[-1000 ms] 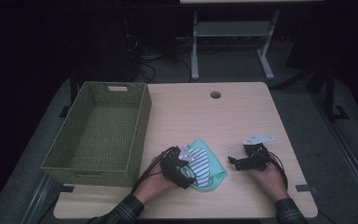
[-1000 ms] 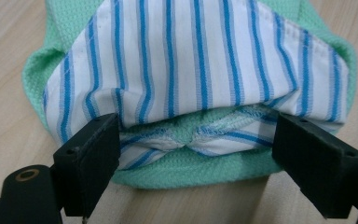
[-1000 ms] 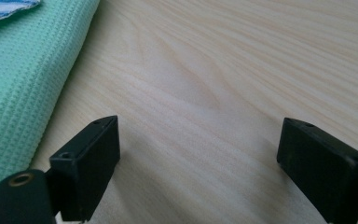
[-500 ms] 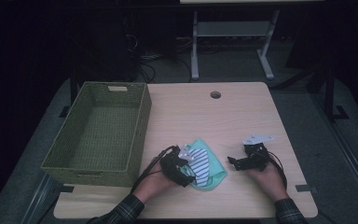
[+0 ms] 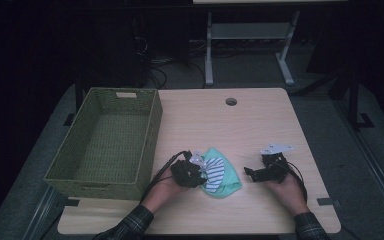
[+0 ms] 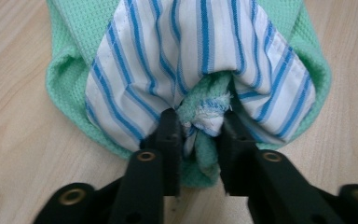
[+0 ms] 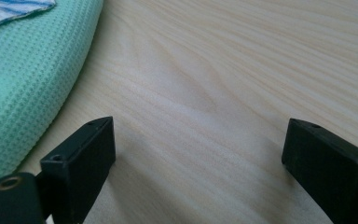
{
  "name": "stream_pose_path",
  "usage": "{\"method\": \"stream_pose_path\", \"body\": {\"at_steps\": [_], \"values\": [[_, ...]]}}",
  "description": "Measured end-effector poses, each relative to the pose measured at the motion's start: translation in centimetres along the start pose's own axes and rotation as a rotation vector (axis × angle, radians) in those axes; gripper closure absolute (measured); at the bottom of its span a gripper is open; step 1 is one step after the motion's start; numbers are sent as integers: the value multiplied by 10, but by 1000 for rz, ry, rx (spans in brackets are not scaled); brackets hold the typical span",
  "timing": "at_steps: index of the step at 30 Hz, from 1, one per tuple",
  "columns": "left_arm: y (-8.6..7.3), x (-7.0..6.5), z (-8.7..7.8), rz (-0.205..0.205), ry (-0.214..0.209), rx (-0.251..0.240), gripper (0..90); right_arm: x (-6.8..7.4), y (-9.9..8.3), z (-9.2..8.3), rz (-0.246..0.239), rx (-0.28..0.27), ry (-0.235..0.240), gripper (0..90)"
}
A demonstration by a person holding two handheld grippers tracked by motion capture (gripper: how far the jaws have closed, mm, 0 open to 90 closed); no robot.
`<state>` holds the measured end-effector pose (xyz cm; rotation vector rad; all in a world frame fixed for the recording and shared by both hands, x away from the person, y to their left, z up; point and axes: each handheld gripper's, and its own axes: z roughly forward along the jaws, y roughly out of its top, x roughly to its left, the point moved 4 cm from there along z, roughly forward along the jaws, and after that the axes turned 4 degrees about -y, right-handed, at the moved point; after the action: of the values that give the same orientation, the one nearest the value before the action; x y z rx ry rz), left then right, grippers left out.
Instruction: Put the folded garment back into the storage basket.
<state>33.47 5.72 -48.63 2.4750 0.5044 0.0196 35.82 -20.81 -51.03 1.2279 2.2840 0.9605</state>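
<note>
A mint green waffle cloth [image 5: 228, 181] lies on the wooden table [image 5: 260, 125] near its front edge. A blue-and-white striped cloth [image 5: 214, 170] lies on top of it. My left gripper [image 5: 197, 172] is at the pile's left edge. Its jaws have just been closing, and they now pinch a bunch of striped cloth [image 6: 191, 60] and green cloth [image 6: 70, 79] between the pads of the left gripper [image 6: 198, 135]. My right gripper [image 5: 250, 172] rests to the right of the pile. In its own view the right gripper [image 7: 200, 144] is open over bare wood, with the green cloth [image 7: 23, 79] at its left.
A large woven green basket [image 5: 152, 135] stands on the left side of the table, close to my left hand. A cable hole [image 5: 231, 101] sits near the far edge. Bare tabletop stretches behind and to the right of the cloths.
The left gripper's jaws have drawn together onto the near edge of the cloth pile. The right hand has stayed still.
</note>
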Motion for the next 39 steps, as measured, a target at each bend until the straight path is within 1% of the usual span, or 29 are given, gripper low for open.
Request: {"method": "stream_pose_path", "body": {"at_steps": [2, 3, 4, 6, 7, 8, 9, 10, 11, 13, 14, 15, 17, 18, 19, 20, 21, 23, 26, 27, 28, 32, 34, 35, 36, 37, 38, 39], "values": [[0, 2, 0, -1, -7, 2, 765, 0, 0, 0, 1, -1, 0, 90], [0, 2, -1, 4, -7, 11, 780, 0, 0, 0, 0, -1, 0, 90], [1, 1, 0, -1, -3, 15, 789, 0, 0, 0, 1, 0, 0, 90], [1, 1, -1, 5, -1, 25, 799, 0, 0, 0, 1, -1, 0, 90], [2, 0, 0, -2, 4, 19, 800, 0, 0, 0, 1, -1, 0, 90], [2, 1, 0, -14, -3, 17, 801, 0, 0, 0, 1, 0, 0, 90], [2, 2, -1, -14, -6, 18, 802, 0, 0, 0, 1, -1, 0, 90], [2, 1, -1, -26, -12, 7, 803, 0, 0, 0, 1, 0, 0, 90], [2, 2, -1, -22, -19, 10, 803, 0, 0, 0, 1, 0, 0, 90], [3, 1, -3, -32, -21, -3, 804, 0, 0, 0, 1, -1, 0, 90], [4, 1, -5, -33, -30, -4, 804, 0, 0, 0, 1, -1, 0, 90], [5, 0, -6, -43, -35, -16, 804, 0, 0, 0, 1, -1, 0, 90], [6, 0, -11, -40, -47, -13, 804, 0, 0, 0, 2, -1, 0, 90], [7, -1, -13, -45, -50, -23, 804, 0, 0, 0, 2, -1, 0, 90], [8, -2, -15, -43, -48, -30, 804, 0, 0, 0, 2, -1, 0, 90], [10, -3, -16, -55, -50, -49, 804, 0, 0, 0, 2, -1, 0, 90], [10, -2, -18, -45, -51, -45, 804, 0, 0, 0, 2, -1, 0, 90], [12, -3, -23, -43, -52, -48, 804, 0, 0, 0, 0, -2, -1, 90], [14, -4, -26, -48, -58, -60, 804, 0, 0, 0, -1, -2, -1, 90], [15, -5, -28, -56, -60, -67, 804, 0, 0, 0, -1, -2, -1, 90], [17, -6, -33, -49, -63, -71, 804, 0, 0, 0, -2, -2, -1, 90], [20, -8, -41, -66, -79, -90, 804, 0, 0, 0, -1, -2, -1, 90], [21, -7, -46, -52, -85, -84, 803, 0, 0, 0, -2, -2, -1, 90], [22, -7, -48, -50, -86, -84, 803, 0, 0, 0, -2, -2, -1, 90], [23, -7, -51, -56, -87, -96, 803, 0, 0, 0, -2, -2, -1, 90], [24, -6, -54, -47, -88, -90, 803, 0, 0, 0, -2, -2, -1, 90], [24, -6, -54, -47, -88, -90, 803, 0, 0, 0, -1, -2, -1, 90], [25, -6, -57, -54, -92, -101, 803, 0, 0, 0, 0, -2, -2, 90]]}}
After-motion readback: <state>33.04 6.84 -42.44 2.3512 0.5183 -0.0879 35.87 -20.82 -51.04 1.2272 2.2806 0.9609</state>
